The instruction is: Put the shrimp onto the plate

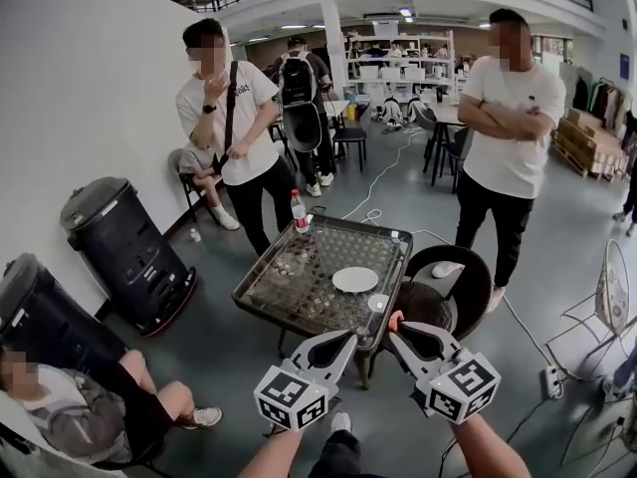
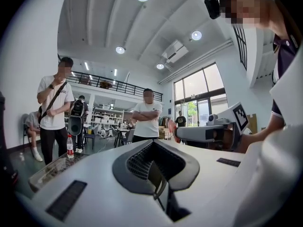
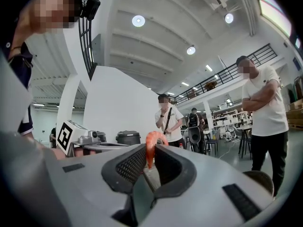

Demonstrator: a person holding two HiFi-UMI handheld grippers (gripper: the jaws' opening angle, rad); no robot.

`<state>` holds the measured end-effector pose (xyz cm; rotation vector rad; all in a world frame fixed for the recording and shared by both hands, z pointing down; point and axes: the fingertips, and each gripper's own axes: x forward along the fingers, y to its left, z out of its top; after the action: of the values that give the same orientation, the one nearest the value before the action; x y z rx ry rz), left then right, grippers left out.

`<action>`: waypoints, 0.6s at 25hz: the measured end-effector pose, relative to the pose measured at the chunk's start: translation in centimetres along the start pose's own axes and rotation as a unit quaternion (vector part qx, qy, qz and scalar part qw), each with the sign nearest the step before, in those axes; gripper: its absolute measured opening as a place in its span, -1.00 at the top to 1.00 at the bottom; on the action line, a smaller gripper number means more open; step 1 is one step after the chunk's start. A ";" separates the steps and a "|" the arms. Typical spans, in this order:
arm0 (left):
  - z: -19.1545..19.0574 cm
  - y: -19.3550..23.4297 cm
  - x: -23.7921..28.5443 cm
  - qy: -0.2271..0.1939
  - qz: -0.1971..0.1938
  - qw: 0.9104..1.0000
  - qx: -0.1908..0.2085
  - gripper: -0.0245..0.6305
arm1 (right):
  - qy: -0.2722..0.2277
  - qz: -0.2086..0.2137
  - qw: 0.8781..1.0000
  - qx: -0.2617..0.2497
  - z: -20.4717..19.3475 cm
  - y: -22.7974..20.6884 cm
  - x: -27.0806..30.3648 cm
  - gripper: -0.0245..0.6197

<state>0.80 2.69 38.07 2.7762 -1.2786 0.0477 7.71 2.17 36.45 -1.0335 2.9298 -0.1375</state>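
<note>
Clearly the job was only half done: the right tongs (image 3: 150,159) were clamped on the shrimp (image 3: 150,148), short of the glass-topped table (image 1: 289,313). The left tongs (image 2: 154,170) beside them were closed on nothing. Ahead of both, the white plate (image 1: 355,279) lay bare, with onlookers standing around the hall.

shrimp (image 3: 150,148): lower part sat hidden between the jaws of my right claw (image 1: 395,332) | small things (image 1: 289,265) at plate's (image 1: 355,280) 9 o'clock: were too small to tell | right forearm (image 1: 486,451): was cut off at 6 o'clock
</note>
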 end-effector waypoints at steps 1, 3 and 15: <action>-0.1 1.0 0.6 0.002 -0.002 1.000 -0.001 0.90 | 0.002 -0.003 1.000 0.002 -0.1 -0.6 0.9 0.74; -0.4 3.1 1.8 0.007 -0.006 1.000 -0.004 0.90 | 0.007 -0.008 1.000 0.008 -0.6 -1.9 2.8 0.74; -2.5 15.7 9.1 0.041 -0.033 0.999 -0.009 0.90 | 0.063 -0.036 0.997 -0.019 -2.8 -8.2 15.0 0.74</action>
<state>-5.24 -14.11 42.14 2.7679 -1.1629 0.1427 0.97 -13.37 40.04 -1.1798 3.0180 -0.1545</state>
